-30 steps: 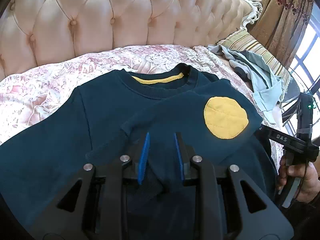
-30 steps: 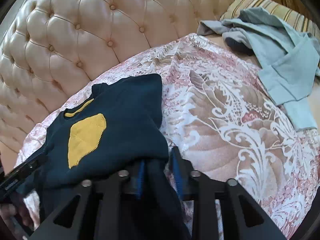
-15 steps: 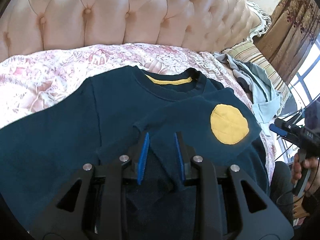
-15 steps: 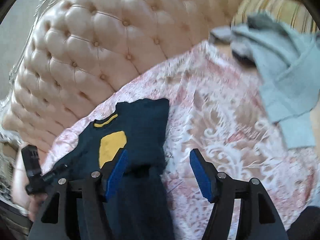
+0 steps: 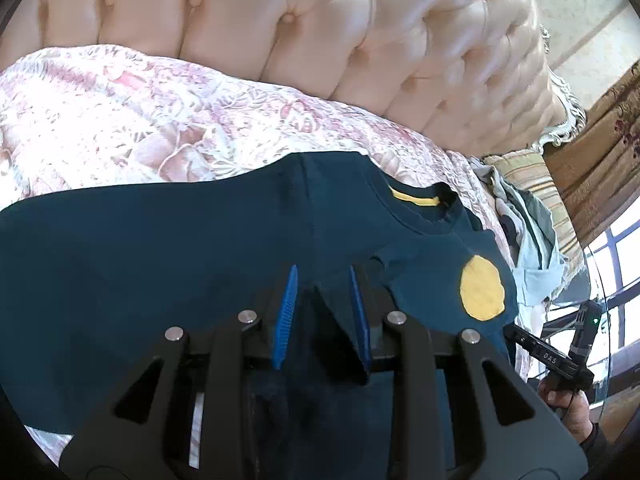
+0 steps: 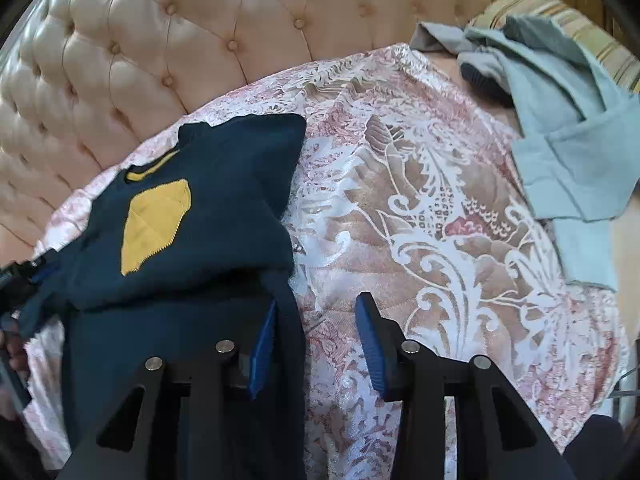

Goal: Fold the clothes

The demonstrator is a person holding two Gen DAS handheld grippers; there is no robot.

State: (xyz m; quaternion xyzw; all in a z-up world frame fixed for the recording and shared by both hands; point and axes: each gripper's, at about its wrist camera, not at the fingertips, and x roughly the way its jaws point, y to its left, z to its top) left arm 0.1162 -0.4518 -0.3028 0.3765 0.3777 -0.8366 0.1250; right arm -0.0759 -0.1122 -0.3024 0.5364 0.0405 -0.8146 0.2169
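Observation:
A dark teal sweater (image 5: 160,260) with a yellow neck band lies on the bed, one sleeve folded across its body so the yellow elbow patch (image 5: 482,292) faces up. My left gripper (image 5: 322,312) is shut on a fold of that sleeve's end. In the right wrist view the sweater (image 6: 224,184) fills the left half and shows its patch (image 6: 154,224). My right gripper (image 6: 316,340) hovers over the sweater's right edge with its jaws closing. The fabric's edge lies by the left pad (image 6: 262,344), and the pads do not press it.
A tufted cream headboard (image 5: 320,40) backs the bed, which has a pink and white lace bedspread (image 6: 440,240). Grey and pale blue clothes (image 6: 580,152) are heaped at the right by a striped pillow (image 6: 560,8). A curtain (image 5: 600,160) and a window stand beyond.
The right gripper let go of the sweater's edge, opened wide, and now stands narrower over that edge. The left gripper moved sideways across the sweater with the sleeve and rolled.

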